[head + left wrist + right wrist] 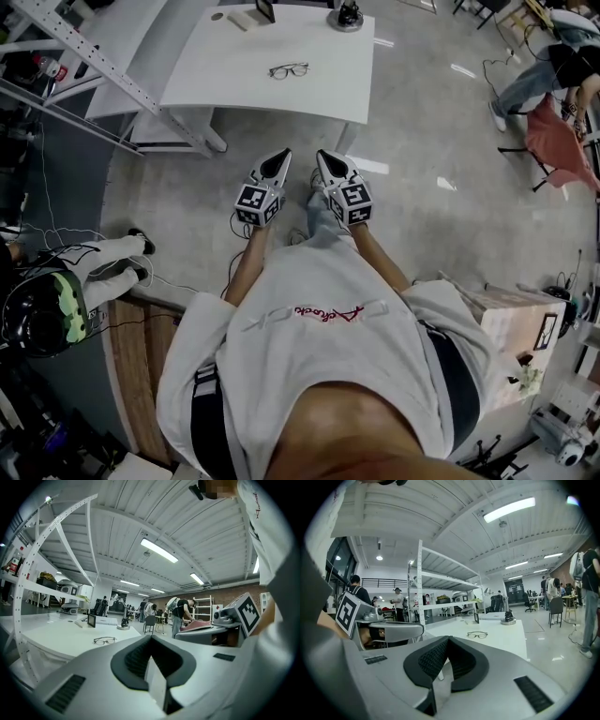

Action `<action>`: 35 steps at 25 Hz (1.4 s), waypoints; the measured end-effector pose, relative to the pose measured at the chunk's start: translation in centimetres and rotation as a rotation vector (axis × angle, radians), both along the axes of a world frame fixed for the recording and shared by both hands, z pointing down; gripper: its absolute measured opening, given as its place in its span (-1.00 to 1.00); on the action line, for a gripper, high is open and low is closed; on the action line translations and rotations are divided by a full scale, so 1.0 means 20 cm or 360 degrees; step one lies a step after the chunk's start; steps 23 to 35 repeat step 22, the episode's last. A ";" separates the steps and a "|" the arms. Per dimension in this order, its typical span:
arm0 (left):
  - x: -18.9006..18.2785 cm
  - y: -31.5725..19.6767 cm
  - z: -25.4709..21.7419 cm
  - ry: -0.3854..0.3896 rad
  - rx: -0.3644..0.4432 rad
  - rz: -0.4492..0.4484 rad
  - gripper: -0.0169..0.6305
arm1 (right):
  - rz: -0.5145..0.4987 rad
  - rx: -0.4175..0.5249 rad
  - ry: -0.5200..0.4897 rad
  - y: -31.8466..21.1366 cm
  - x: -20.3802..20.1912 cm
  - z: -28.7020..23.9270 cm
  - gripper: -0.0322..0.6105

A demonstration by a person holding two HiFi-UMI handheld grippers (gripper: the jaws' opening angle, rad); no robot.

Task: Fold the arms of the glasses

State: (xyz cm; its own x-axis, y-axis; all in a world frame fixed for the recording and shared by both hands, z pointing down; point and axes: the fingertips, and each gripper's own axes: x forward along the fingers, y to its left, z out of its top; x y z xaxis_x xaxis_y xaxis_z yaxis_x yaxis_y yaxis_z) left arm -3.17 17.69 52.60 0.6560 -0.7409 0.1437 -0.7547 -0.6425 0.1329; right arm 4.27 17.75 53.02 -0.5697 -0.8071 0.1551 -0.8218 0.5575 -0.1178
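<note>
Left claw (282,154) and right claw (321,155), seen from the head view, hung closed and empty, well apart from the glasses (289,70) on the white bench (225,75). Each gripper view showed meeting jaws, with the glasses far ahead. They looked light, thin and fragile, so a gentle pinch on one arm near its hinge seemed wisest.

Thin wire-rimmed glasses (289,70) lie on the white rectangular counter (234,89), before a small dark upright screen (265,9) and a black round-based stand (346,16) at its far edge, well beyond the left gripper (279,156) and the right gripper (322,157), which are side by side.
</note>
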 end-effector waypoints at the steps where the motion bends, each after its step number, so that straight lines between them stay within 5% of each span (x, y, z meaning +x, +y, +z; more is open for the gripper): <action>1: 0.00 0.01 -0.01 -0.0001 0.0002 0.0000 -0.86 | -0.0003 0.0003 -0.0003 0.00 0.00 0.00 -0.91; 35: -0.04 0.05 -0.04 -0.0004 0.0038 -0.0018 -0.86 | -0.0057 0.0044 0.0043 0.05 -0.08 -0.03 -0.91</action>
